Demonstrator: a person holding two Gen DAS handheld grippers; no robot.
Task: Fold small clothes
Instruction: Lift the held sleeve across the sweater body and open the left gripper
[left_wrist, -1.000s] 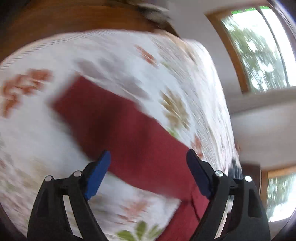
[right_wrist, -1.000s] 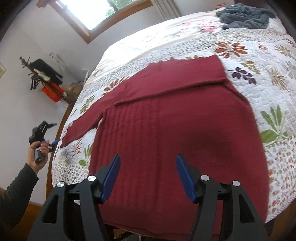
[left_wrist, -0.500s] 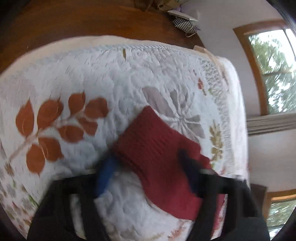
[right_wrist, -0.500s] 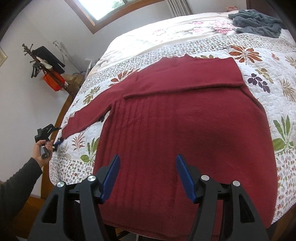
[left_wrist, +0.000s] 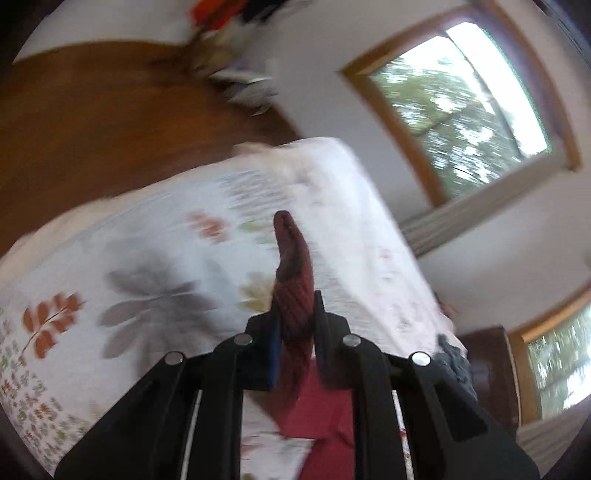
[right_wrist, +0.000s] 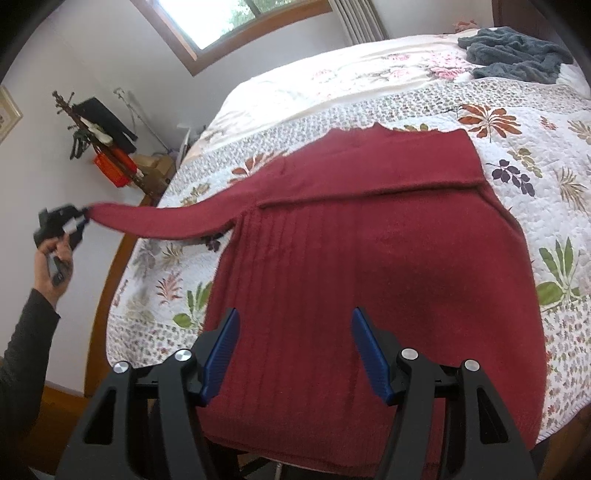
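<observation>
A dark red knit sweater lies flat on the floral quilt, one sleeve folded across its top. My left gripper is shut on the cuff of the other sleeve, which pokes up between its fingers. In the right wrist view that left gripper holds the sleeve stretched out and lifted beyond the bed's left edge, gripped by a person's hand. My right gripper hovers open over the sweater's lower body, nothing between its fingers.
A grey-blue garment lies crumpled at the bed's far right. A coat stand with dark items and an orange basket stands by the wall left of the bed. The wooden bed frame runs along the left edge.
My left gripper closed on the sleeve cuff and lifted it off the quilt, pulling the sleeve out to the left. My right gripper stayed open over the sweater.
</observation>
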